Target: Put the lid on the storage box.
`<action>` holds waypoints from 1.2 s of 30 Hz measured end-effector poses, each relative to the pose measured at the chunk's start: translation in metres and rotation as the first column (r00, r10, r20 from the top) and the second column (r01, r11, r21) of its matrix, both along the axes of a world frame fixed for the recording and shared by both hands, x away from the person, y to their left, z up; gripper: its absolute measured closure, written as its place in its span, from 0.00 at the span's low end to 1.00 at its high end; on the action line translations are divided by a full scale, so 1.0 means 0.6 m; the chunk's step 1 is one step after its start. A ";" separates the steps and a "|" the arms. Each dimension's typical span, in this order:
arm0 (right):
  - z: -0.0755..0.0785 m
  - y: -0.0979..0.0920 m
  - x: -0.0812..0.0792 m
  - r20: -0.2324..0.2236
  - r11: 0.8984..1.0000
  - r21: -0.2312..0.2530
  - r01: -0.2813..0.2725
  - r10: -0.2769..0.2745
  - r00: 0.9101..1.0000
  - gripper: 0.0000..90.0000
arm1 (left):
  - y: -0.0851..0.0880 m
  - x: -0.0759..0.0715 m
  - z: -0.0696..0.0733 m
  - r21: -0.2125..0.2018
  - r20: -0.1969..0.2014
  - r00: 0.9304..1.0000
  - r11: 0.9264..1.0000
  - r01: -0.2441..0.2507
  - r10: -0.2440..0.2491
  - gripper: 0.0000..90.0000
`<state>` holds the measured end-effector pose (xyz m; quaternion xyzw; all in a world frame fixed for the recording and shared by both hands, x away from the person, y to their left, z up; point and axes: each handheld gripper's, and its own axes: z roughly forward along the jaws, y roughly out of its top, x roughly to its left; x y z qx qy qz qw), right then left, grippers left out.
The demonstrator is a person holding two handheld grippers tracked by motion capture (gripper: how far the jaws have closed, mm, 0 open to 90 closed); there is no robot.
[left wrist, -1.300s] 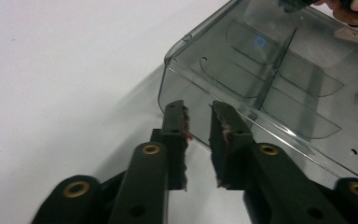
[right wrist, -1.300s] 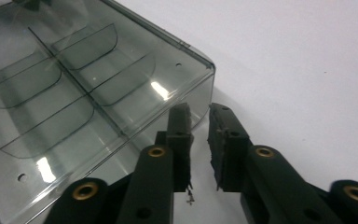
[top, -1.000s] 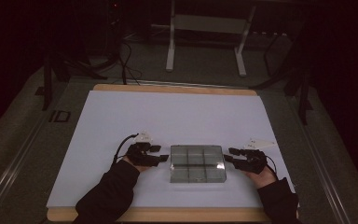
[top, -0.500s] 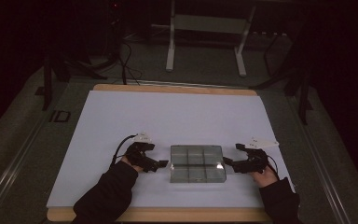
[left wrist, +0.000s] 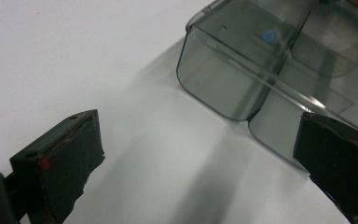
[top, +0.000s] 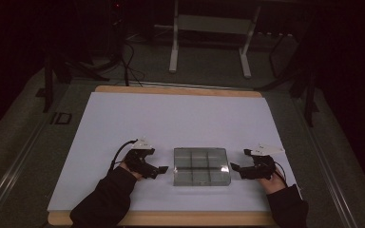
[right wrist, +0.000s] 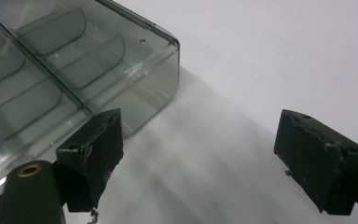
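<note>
You have one clear grey-tinted plastic organiser box (top: 201,166) in front of you, divided into six compartments, three across and two deep. It sits on the white sheet covering the desk (top: 180,118), near the front edge and about midway between the left and right edges.

Your two grippers flank it. Your left gripper (top: 160,170) is just off the box's left side, and your right gripper (top: 235,168) is just off its right side. Both have just been opening; their jaws now stand wide apart with nothing between them, only bare white sheet, and neither touches the box.

In the left gripper view the box (left wrist: 279,70) is cut off at the top and right, and one jaw covers its near corner. A small blue ring mark shows on it; no writing can be read. In the right gripper view the box (right wrist: 70,60) runs off the left edge.
</note>
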<state>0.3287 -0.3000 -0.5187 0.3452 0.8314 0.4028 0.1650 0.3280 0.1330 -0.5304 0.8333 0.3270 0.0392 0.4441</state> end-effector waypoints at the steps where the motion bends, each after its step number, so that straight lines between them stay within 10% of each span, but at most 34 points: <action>1: -0.001 -0.002 -0.001 -0.002 1.000 0.001 0.003 -0.003 1.000 0.17 | 0.002 -0.001 -0.001 0.002 0.000 1.000 1.000 0.001 -0.001 0.03; 36: -0.020 -0.064 -0.051 -0.022 0.997 0.010 0.076 -0.076 0.997 0.17 | 0.068 -0.062 -0.008 0.059 0.051 0.995 0.994 -0.088 0.085 0.03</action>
